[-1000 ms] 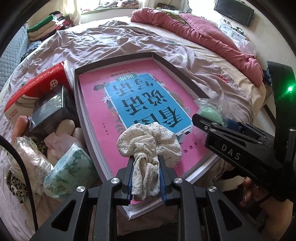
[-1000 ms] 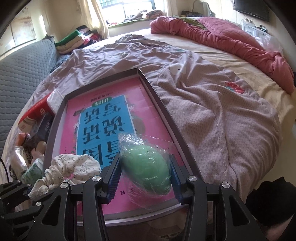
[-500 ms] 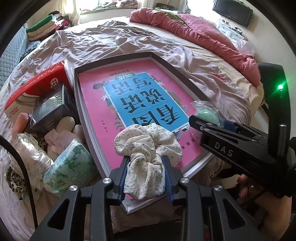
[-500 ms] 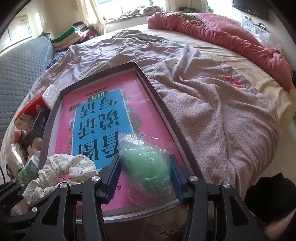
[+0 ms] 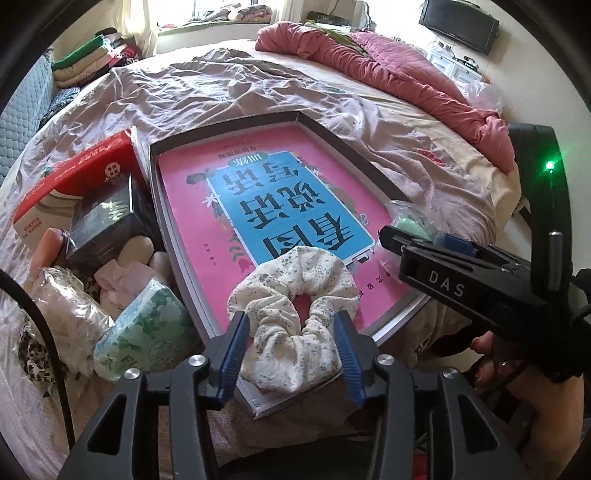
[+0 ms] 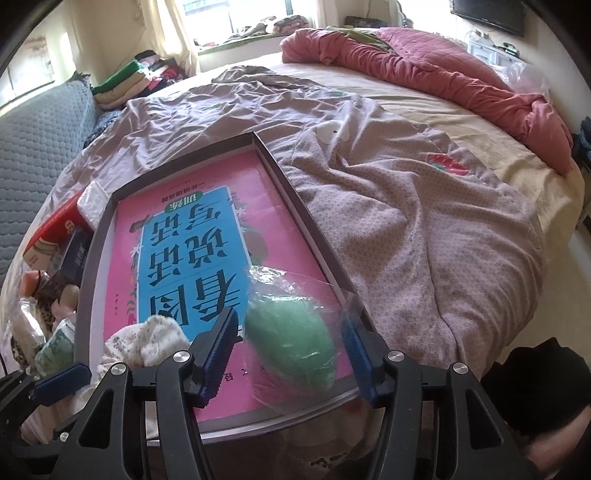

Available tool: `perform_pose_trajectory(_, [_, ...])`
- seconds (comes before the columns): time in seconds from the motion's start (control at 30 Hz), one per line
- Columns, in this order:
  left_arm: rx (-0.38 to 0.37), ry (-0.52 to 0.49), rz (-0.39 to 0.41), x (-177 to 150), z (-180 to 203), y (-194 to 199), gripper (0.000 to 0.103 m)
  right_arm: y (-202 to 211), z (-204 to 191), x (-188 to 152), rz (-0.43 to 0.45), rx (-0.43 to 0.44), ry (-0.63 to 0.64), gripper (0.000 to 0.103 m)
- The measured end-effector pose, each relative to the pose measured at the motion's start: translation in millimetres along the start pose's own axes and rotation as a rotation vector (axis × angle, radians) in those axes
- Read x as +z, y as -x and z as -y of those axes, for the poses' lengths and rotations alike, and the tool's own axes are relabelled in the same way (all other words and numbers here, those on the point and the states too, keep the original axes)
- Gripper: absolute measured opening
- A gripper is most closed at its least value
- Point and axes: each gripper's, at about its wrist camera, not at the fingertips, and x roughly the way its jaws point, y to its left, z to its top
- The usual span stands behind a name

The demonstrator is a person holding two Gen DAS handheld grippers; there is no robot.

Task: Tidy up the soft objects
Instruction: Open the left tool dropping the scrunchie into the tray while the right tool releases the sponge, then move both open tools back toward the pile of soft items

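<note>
The floral scrunchie (image 5: 295, 314) lies on the tray's (image 5: 369, 162) near edge between the left gripper's (image 5: 291, 354) wide jaws, touching neither; the bagged green sponge (image 6: 291, 347) lies likewise, long axis running near-right, between the right gripper's (image 6: 291, 354) wide jaws. Both need only withdrawal toward the near side.

A rumpled mauve bedspread (image 6: 399, 206) covers the bed, with a rose-red quilt (image 6: 436, 74) bunched along its far side. Folded clothes (image 6: 125, 83) are stacked by the window, beside a grey-blue quilted headboard (image 6: 33, 147), and a black television (image 5: 458, 26) hangs on the wall.
</note>
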Motion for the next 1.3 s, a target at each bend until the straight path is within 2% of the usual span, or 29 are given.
perform_pose_trajectory(0.1, [-0.005,0.005,0.011,1,-2,5,0.052,1,-1,0,0.001,-0.010,0.006,0.063])
perform_pose_trajectory(0.13, [-0.006,0.006,0.016,1,-2,7,0.052,1,-1,0,0.003,-0.013,0.006,0.068])
perform_pose_trajectory(0.3, [-0.009,0.011,0.039,0,-6,18,0.058,6,-3,0,0.012,-0.023,0.011,0.069])
perform_pose_trajectory(0.43, [0.015,0.012,0.066,0,-11,28,0.059,14,-4,2,0.037,-0.045,0.017,0.074])
perform_pose_trajectory(0.7, [0.060,0.038,0.132,-1,-33,55,0.063,38,-16,7,0.102,-0.052,0.055,0.074])
perform_pose_trajectory(0.93, [0.107,0.094,0.195,-1,-59,79,0.069,64,-39,13,0.184,-0.014,0.081,0.075])
perform_pose_trajectory(1.13, [0.118,0.111,0.231,-1,-72,95,0.071,79,-51,15,0.213,-0.019,0.095,0.076])
perform_pose_trajectory(1.3, [0.098,0.117,0.247,-2,-77,105,0.072,102,-62,18,0.262,0.001,0.113,0.076])
